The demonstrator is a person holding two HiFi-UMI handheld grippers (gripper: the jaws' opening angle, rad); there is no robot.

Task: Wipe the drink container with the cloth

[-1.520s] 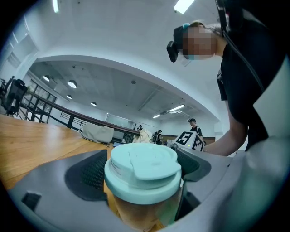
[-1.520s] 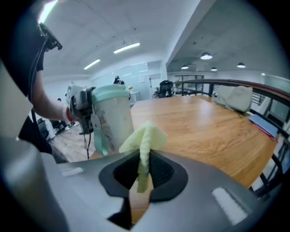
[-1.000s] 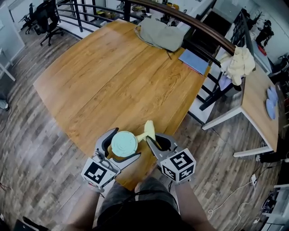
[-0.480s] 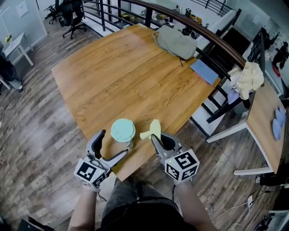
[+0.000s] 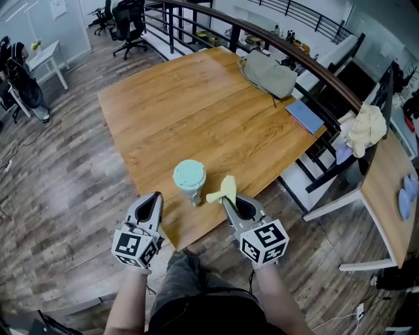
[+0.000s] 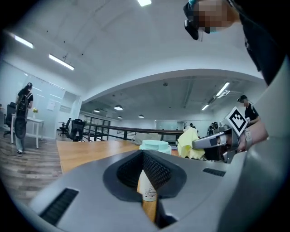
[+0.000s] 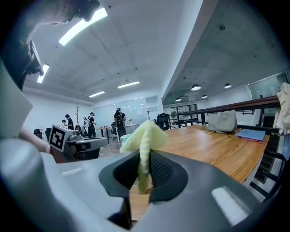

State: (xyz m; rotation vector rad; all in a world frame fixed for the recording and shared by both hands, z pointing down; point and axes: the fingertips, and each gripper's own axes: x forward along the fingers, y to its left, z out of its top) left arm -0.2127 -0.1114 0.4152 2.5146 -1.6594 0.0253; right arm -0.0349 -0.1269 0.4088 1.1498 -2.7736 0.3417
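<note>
The drink container (image 5: pixel 190 179), a pale cup with a mint-green lid, stands upright near the front corner of the wooden table (image 5: pixel 196 111). My left gripper (image 5: pixel 154 198) is drawn back to its left, off the table edge, shut and empty. In the left gripper view the cup (image 6: pixel 147 190) shows just past the closed jaws of the left gripper (image 6: pixel 144 156). My right gripper (image 5: pixel 228 201) sits to the cup's right, shut on a yellow cloth (image 5: pixel 224 188) that sticks up from it. In the right gripper view, the cloth (image 7: pixel 143 140) is pinched in the right gripper (image 7: pixel 144 158).
A grey bag (image 5: pixel 268 70) and a blue folder (image 5: pixel 304 116) lie at the table's far end, by a dark railing (image 5: pixel 308 62). A second desk (image 5: pixel 386 176) with a heap of cloth (image 5: pixel 366 127) stands to the right. Office chairs (image 5: pixel 127 19) are at the back left.
My left gripper let go of the cup, backed off to the left and toward me, and its jaws closed. The cup stays upright on the table. The right gripper still holds the cloth beside it.
</note>
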